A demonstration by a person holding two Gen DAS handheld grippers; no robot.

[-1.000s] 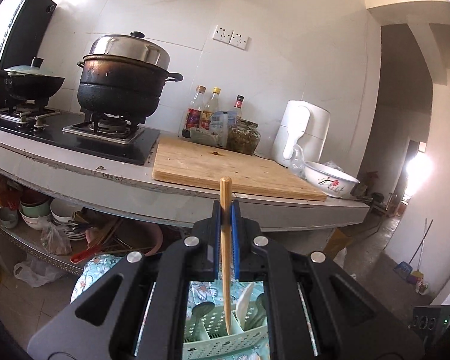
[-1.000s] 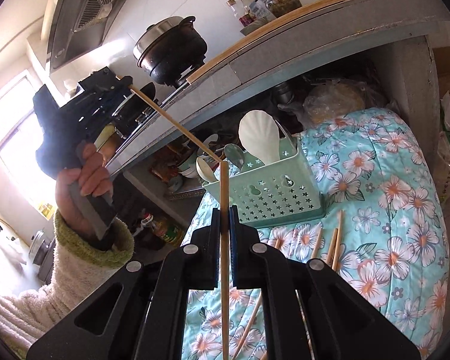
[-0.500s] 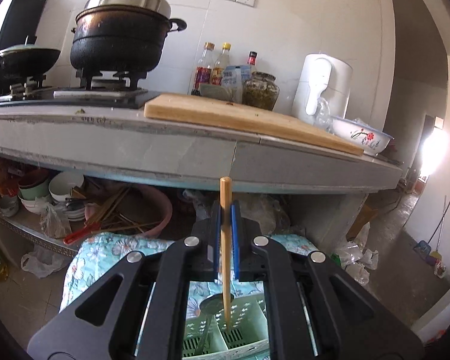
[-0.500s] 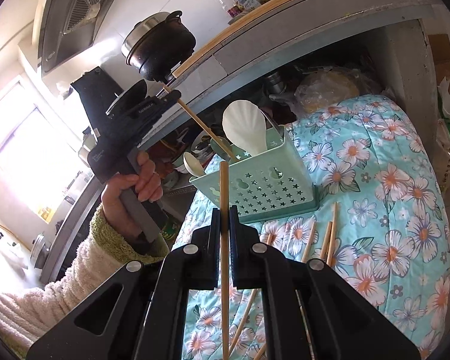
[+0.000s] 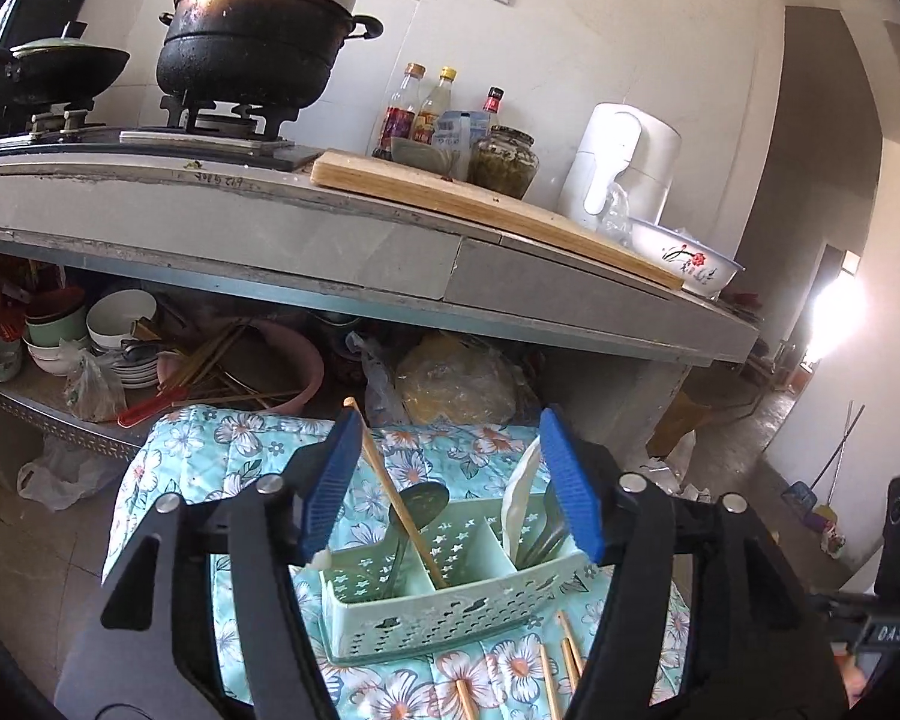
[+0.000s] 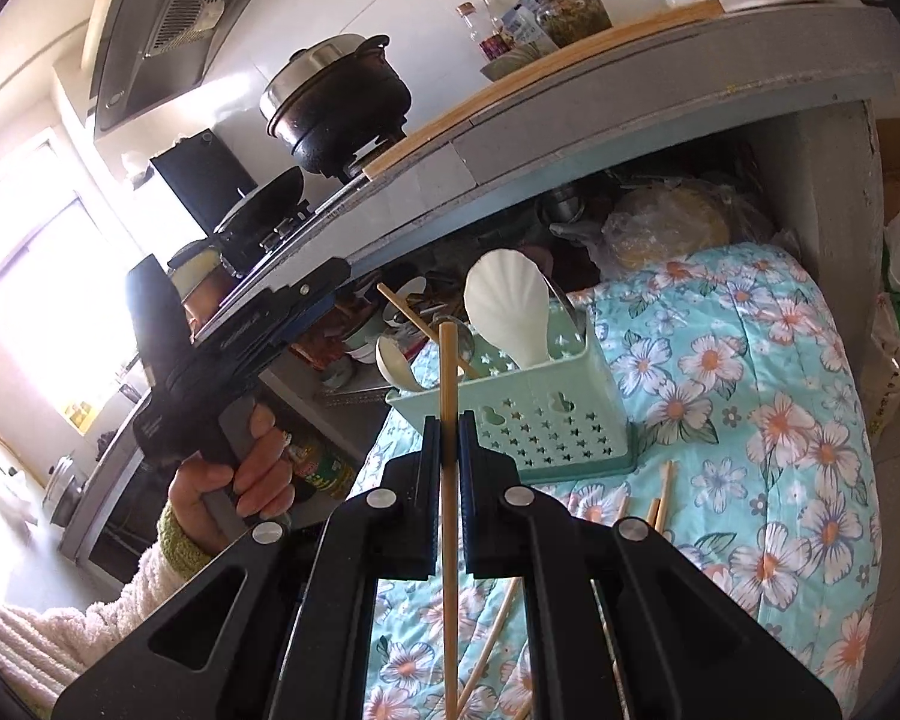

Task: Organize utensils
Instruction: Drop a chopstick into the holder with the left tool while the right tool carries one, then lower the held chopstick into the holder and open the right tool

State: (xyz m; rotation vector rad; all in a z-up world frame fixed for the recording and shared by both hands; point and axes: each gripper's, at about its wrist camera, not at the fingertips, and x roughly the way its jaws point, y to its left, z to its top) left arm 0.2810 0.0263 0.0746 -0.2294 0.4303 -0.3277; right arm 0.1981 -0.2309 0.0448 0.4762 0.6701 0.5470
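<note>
**Chopstick dropped into the caddy, second one still clamped**

Mint-green utensil caddy point(image 5: 450, 594) standing on the floral cloth point(image 5: 168, 480), below the kitchen counter point(image 5: 330, 246). Three compartments inside. In the middle one: a wooden chopstick point(image 5: 390, 492), leaning toward the caddy's left, top end just beside the left blue pad. In the caddy's left compartment: a metal ladle point(image 5: 417, 504). In its right compartment: a white scalloped spoon point(image 6: 504, 306) and dark metal handles. More chopsticks point(image 5: 561, 654) lying loose on the cloth just in front of the caddy.

Left gripper point(image 5: 450, 480) hovering over the caddy, jaws opening, pads wide apart; chopstick between them but not pressed. A second ago: jaws closed on that same chopstick, held upright, with the gripper higher, looking over the counter top. Now lower, counter edge seen from beneath.

Right gripper point(image 6: 450, 438) in front of the caddy, clamped tight on another upright chopstick point(image 6: 448, 480), unchanged from before.
</note>
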